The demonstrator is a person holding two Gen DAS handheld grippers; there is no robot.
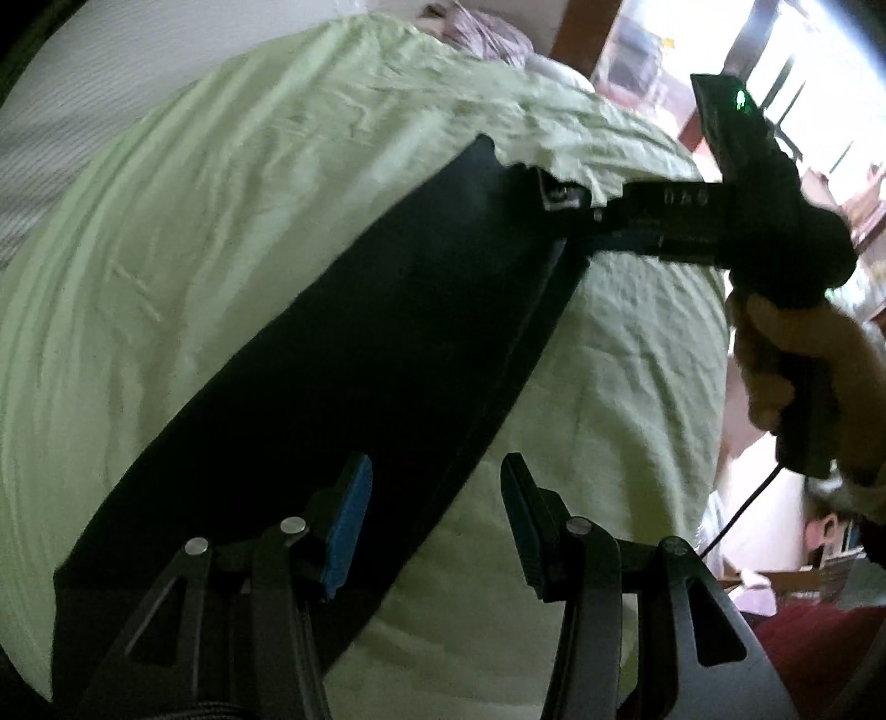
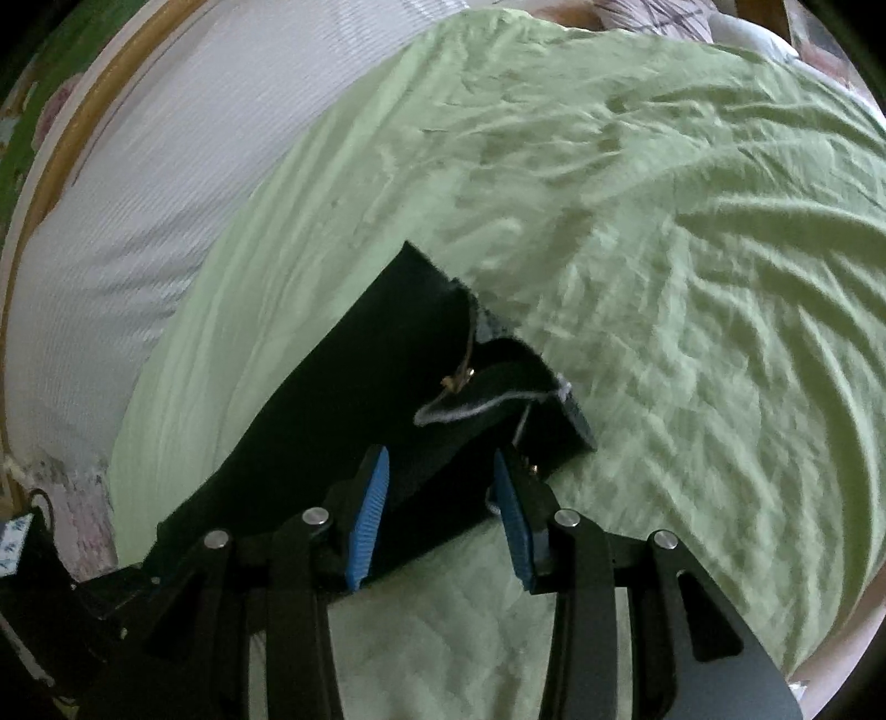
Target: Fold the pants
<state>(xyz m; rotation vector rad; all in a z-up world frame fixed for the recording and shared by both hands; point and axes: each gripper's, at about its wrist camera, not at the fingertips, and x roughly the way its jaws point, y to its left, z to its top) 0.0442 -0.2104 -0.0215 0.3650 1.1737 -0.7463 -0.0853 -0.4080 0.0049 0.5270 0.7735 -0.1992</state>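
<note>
On green bedspread [image 1: 166, 310], dark pants [image 1: 343, 343] flat

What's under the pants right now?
The dark pants lie flat on a wrinkled light green bedsheet, which shows on all sides of them. Whatever sits directly beneath the cloth is covered. At the waist end the fly lies open, showing lining.

Wide stretches of the wrinkled light-green bed sheet [image 2: 692, 249] lie bare on both long sides of the dark folded pants [image 1: 343, 343]. At the bed's far edge a grey crumpled pillow [image 1: 487, 39] blocks passage; the white ribbed mattress side [image 2: 138, 221] borders another edge.
</note>
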